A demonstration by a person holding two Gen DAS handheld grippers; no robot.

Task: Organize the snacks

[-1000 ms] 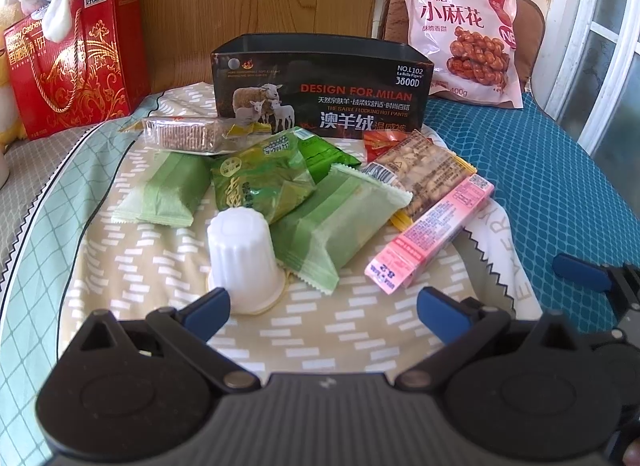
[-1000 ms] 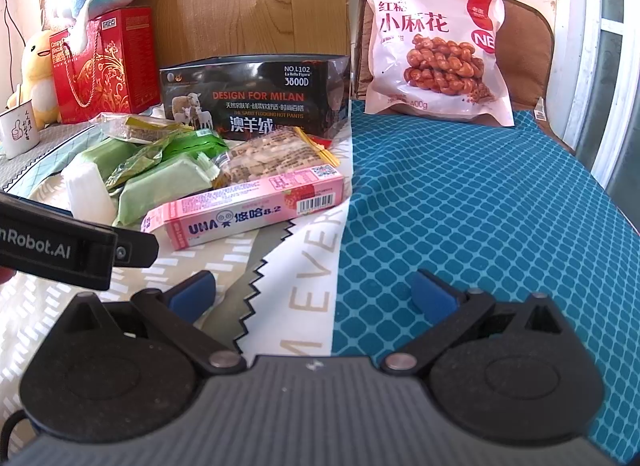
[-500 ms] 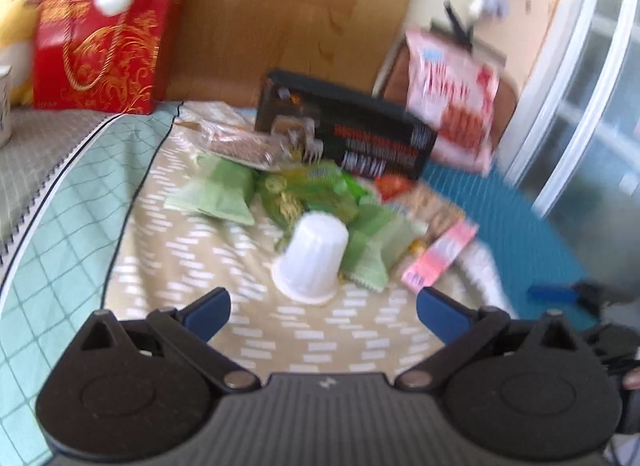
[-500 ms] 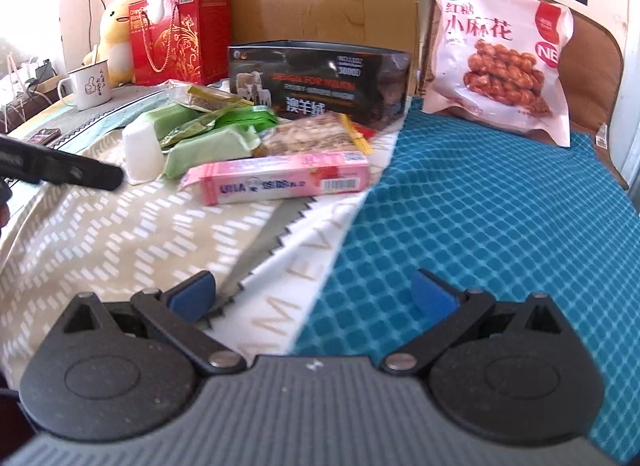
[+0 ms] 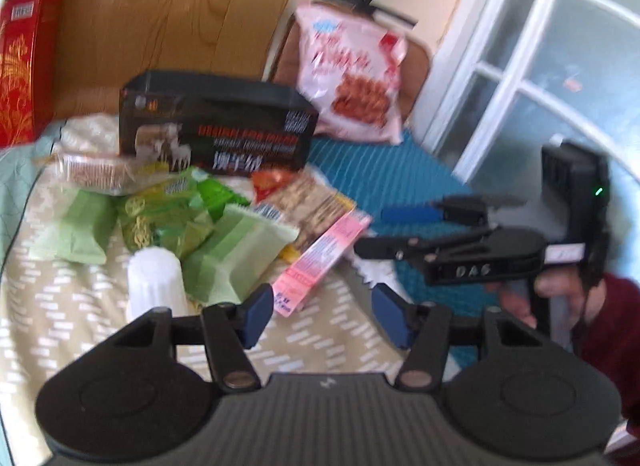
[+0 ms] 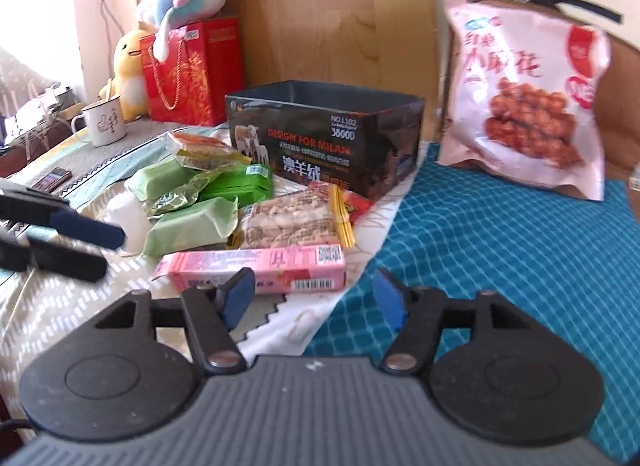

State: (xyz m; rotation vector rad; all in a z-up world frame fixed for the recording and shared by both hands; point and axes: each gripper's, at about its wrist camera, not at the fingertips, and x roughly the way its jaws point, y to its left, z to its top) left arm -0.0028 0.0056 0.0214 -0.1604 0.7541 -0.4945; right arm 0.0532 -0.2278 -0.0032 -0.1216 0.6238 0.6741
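Snacks lie heaped on the beige patterned cloth (image 6: 60, 306) in front of you, just before the open black box (image 6: 324, 141) printed "DESIGN FOR MILAN". Your right gripper (image 6: 316, 298) is parted wide and grips nothing; its left pad sits just at the near edge of the long pink box (image 6: 256, 266), which lies flat at the front of the heap, though you cannot tell from this angle whether pad and box touch. Behind the pink box rests the clear peanut-bar packet (image 6: 292, 221), with pale green wrapped cakes (image 6: 188, 225) and a bright green pouch (image 6: 236, 185) to its left. The white jelly cup (image 6: 128, 217) stands upside down at the left edge of the pile.

Your left gripper (image 5: 326, 314) is also spread open and empty, held above the cloth near the jelly cup (image 5: 156, 286) and the pink box's (image 5: 320, 258) near end. From the right wrist view its blue-tipped fingers (image 6: 88, 229) reach in from the left, close beside the cup.

Apart from the pile, a large pink bag of twisted fried dough (image 6: 528, 105) leans upright against the brown chair back, standing on the teal checked cover (image 6: 500, 266).
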